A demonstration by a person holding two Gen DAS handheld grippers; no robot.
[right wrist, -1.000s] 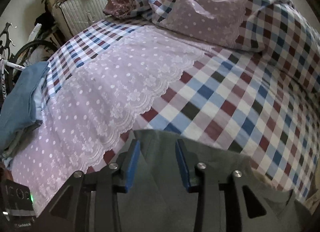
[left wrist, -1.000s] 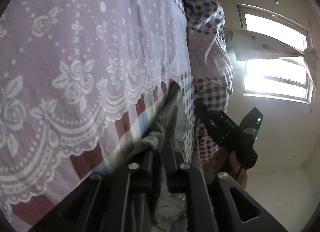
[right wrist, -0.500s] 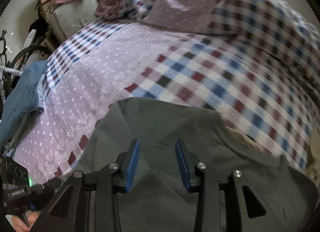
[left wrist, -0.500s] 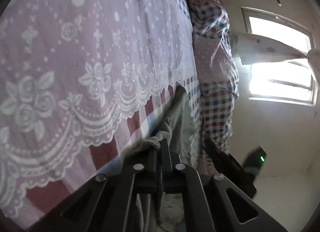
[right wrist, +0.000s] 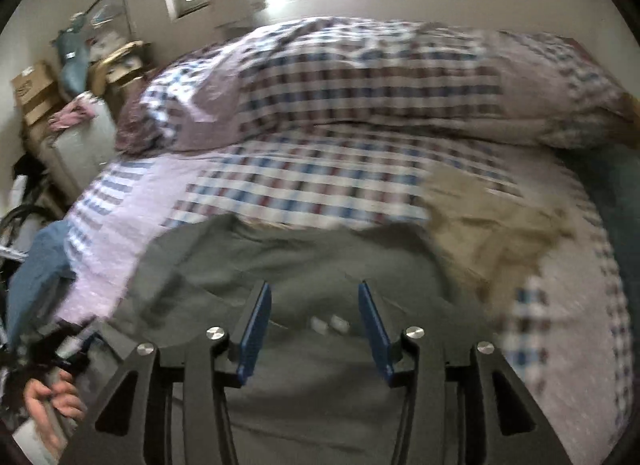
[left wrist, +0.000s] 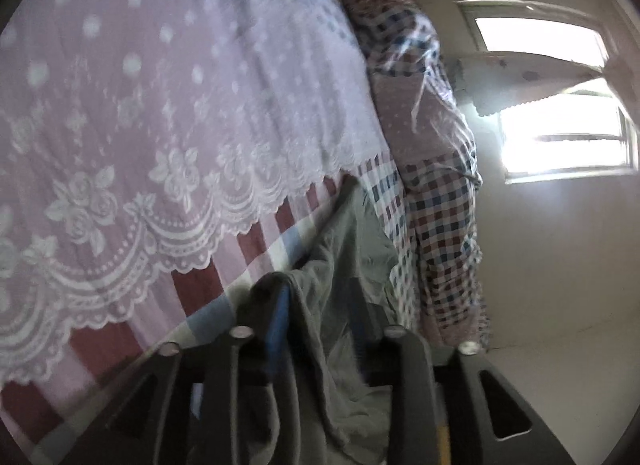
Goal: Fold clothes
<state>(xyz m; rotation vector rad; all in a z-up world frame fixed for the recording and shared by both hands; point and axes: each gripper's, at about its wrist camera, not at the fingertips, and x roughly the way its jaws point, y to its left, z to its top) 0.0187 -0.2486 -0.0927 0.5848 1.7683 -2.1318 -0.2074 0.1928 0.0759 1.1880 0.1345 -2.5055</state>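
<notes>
A soft, matt grey cloth garment (right wrist: 304, 265) lies rumpled on a checked woven bedsheet (right wrist: 304, 185), whose pink panel (left wrist: 140, 105) carries white openwork lace with rose motifs. A tan cloth garment (right wrist: 492, 233) beside it looks coarser and creased. The right gripper (right wrist: 314, 321) shows matt black plastic arms, smooth blue finger pads (right wrist: 256, 325) and shiny metal screw heads; the left gripper (left wrist: 320, 329) is built alike. Brown cardboard boxes (right wrist: 34, 93) stand by a plain matt wall (left wrist: 540, 265).
</notes>
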